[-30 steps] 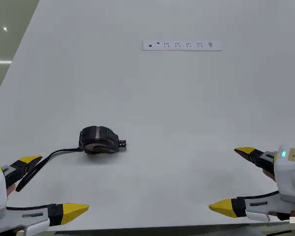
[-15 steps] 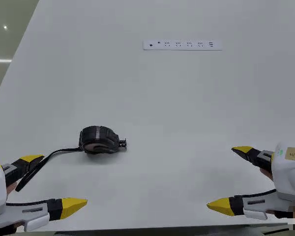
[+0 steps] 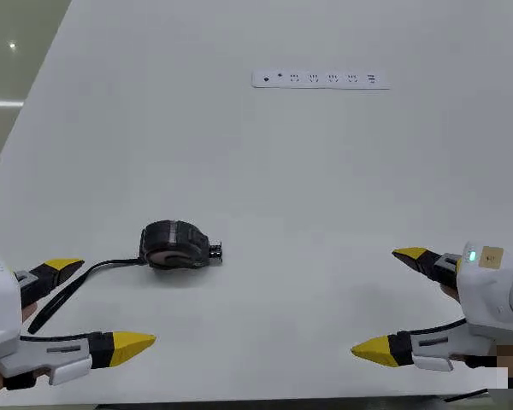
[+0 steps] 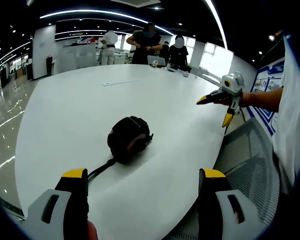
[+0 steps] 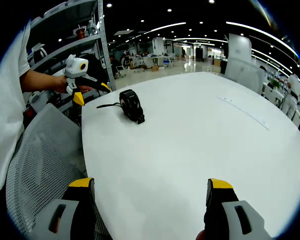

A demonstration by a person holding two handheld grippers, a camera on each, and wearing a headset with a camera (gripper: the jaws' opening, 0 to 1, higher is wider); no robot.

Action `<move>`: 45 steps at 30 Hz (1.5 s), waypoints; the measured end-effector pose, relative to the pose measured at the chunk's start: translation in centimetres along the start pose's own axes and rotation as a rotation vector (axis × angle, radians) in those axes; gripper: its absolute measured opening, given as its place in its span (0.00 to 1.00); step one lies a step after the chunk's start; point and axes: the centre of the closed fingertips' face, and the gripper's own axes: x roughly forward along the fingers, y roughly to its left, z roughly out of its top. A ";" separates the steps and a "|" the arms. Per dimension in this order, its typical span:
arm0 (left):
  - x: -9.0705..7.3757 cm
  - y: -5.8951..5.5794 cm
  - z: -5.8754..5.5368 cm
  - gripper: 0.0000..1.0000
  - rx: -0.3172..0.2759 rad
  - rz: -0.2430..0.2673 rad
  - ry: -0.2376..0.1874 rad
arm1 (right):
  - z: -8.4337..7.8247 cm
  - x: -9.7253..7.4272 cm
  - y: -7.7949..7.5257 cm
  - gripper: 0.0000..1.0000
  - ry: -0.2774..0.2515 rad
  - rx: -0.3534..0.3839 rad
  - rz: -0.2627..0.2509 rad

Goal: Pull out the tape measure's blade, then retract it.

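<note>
Presently the tape point(image 3: 173, 246) is lying on the table point(image 3: 282, 171), hook end point(image 3: 214, 251) pointing right and strap point(image 3: 77, 282) trailing toward the left gripper point(image 3: 107, 303), the nearer one. That claw and the right gripper point(image 3: 382, 301), well apart from the tape, are both being held spread and empty.

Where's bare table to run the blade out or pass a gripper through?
Widest free patch: table right of the tape measure, bounded by the power strip on the far side and the right gripper near the edge. Bare too between tape measure and power strip. Crowded: front left, where the strap trails beside the left gripper.
</note>
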 end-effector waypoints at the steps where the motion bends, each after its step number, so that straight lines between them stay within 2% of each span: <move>1: 0.2 0.1 0.1 0.88 0.004 0.000 0.001 | 0.2 0.2 0.1 0.91 -0.004 0.001 0.006; 13: 1.6 1.0 0.8 0.88 0.055 -0.040 0.025 | 0.3 2.1 0.2 0.91 0.029 -0.038 0.054; 25: 3.3 2.0 1.1 0.85 0.144 -0.074 0.071 | 1.1 3.8 0.3 0.90 0.045 -0.077 0.096; 31: 4.1 2.5 0.9 0.84 0.192 -0.091 0.102 | 1.4 4.6 0.4 0.90 0.049 -0.092 0.114; 37: 4.6 3.1 0.8 0.82 0.213 -0.101 0.120 | 1.6 5.1 0.4 0.89 0.049 -0.092 0.122; 45: 5.4 3.4 1.2 0.72 0.265 -0.130 0.153 | 1.9 5.7 0.3 0.88 0.046 -0.089 0.130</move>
